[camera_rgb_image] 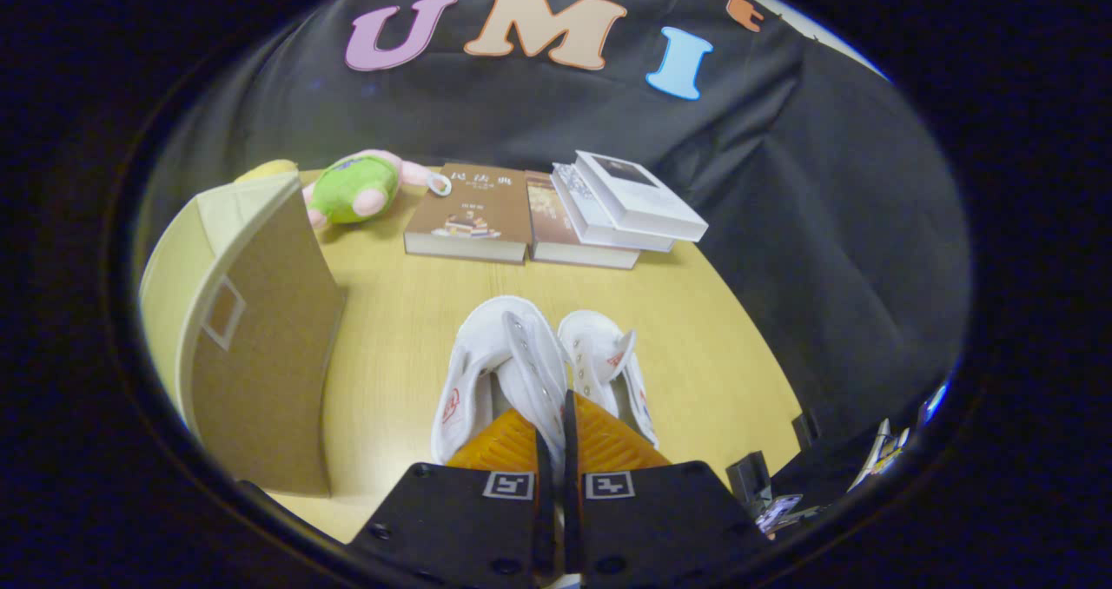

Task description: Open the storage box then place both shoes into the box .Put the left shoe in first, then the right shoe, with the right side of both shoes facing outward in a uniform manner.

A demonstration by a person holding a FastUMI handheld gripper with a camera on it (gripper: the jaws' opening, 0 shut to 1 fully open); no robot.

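Note:
Two white high-top shoes stand side by side on the wooden table, toes pointing away from me. The left shoe (486,363) sits right ahead of my fingers, and the right shoe (608,359) is beside it. My gripper (556,433) is shut on the left shoe's inner upper wall, with that thin white edge pinched between both pads. The storage box (252,337) stands to the left of the shoes, a pale box whose brown cardboard-coloured door panel hangs ajar toward me.
A green and pink plush toy (356,188) lies beyond the box. Several books (556,215) lie in a row and a stack at the back of the table. The table's edge (756,346) curves away on the right, with black cloth past it.

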